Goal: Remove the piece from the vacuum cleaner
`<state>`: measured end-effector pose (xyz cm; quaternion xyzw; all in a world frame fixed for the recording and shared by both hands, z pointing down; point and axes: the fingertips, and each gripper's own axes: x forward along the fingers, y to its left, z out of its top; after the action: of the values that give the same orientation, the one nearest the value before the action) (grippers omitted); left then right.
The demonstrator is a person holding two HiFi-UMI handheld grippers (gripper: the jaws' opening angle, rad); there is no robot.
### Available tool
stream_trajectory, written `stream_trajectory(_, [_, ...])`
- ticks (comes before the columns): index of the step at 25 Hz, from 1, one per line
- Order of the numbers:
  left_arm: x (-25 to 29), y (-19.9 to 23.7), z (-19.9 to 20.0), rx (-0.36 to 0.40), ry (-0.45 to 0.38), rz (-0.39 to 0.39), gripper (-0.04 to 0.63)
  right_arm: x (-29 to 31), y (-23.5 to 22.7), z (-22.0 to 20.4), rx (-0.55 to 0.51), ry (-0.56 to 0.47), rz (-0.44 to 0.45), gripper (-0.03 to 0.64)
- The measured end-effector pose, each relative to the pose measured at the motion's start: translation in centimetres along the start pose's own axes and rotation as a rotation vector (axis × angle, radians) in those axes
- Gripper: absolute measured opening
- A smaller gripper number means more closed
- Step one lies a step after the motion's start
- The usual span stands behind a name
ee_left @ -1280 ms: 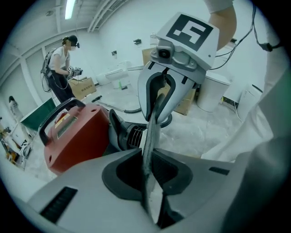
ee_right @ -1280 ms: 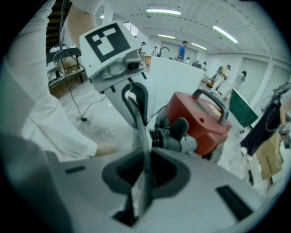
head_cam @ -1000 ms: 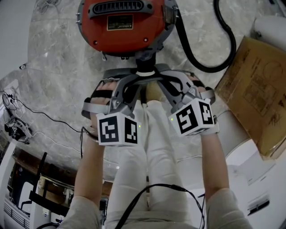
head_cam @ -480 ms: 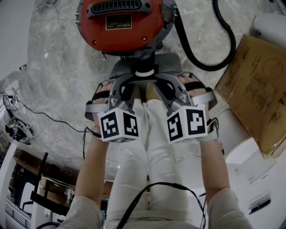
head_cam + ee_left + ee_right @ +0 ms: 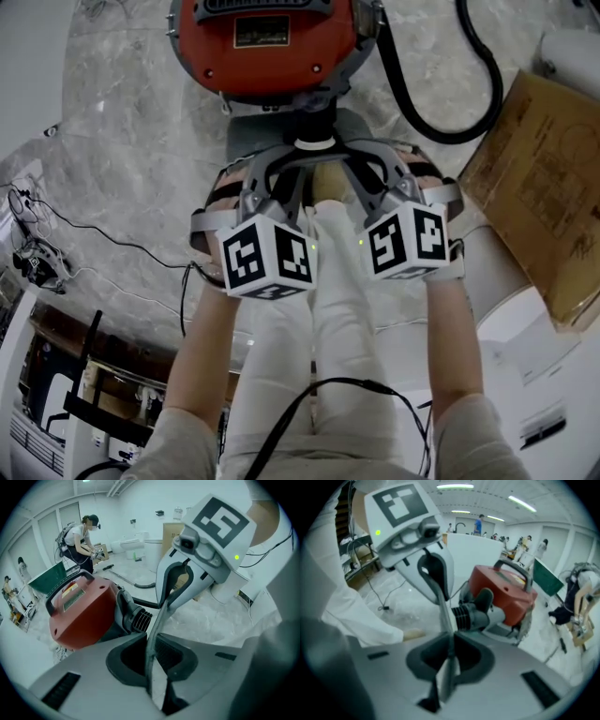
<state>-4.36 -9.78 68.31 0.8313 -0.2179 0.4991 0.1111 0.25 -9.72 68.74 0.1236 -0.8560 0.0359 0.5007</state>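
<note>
The red vacuum cleaner stands on the marble floor, and its grey ribbed hose connector points toward me. Both grippers meet tip to tip just below it, over a grey base plate. My left gripper and right gripper each have their jaws nearly together on a thin grey strip-like piece that runs from one gripper to the other. In the right gripper view that strip passes between the dark pads, with the connector and red body just beyond.
A black hose loops right of the vacuum. A cardboard box lies at the right and cables trail at the left. My white-trousered legs are below the grippers. People stand in the background.
Both grippers stay together below the vacuum. Their marker cubes have shifted slightly right and down in the view, and the vacuum now sits higher in the frame.
</note>
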Motion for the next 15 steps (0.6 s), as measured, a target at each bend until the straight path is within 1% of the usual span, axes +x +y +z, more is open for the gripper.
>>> stream_trajectory(4, [-0.3, -0.1, 1.0, 0.028, 0.029, 0.02, 0.06, 1.1, 0.4, -1.3, 0.158, -0.053, 0.031, 0.04])
stream_trajectory(6, [-0.2, 0.0, 1.0, 0.01, 0.03, 0.03, 0.063, 1.1, 0.4, -1.3, 0.207, -0.061, 0.035, 0.04])
stream_trajectory(7, [-0.2, 0.0, 0.9, -0.008, 0.024, 0.031, 0.063, 1.0, 0.3, -1.2, 0.209, -0.055, 0.027, 0.04])
stream_trajectory(9, [-0.1, 0.0, 0.5, -0.051, 0.012, 0.031, 0.063, 0.5, 0.1, -0.9, 0.166, -0.03, 0.0, 0.04])
stream_trajectory(12, [0.3, 0.1, -0.5, -0.104, 0.013, 0.029, 0.063, -0.6, 0.0, 0.3, 0.067, 0.001, -0.035, 0.04])
stream_trajectory(15, [1.3, 0.0, -2.1, -0.17, 0.023, 0.007, 0.063, -1.3, 0.4, 1.8, -0.022, 0.022, -0.059, 0.038])
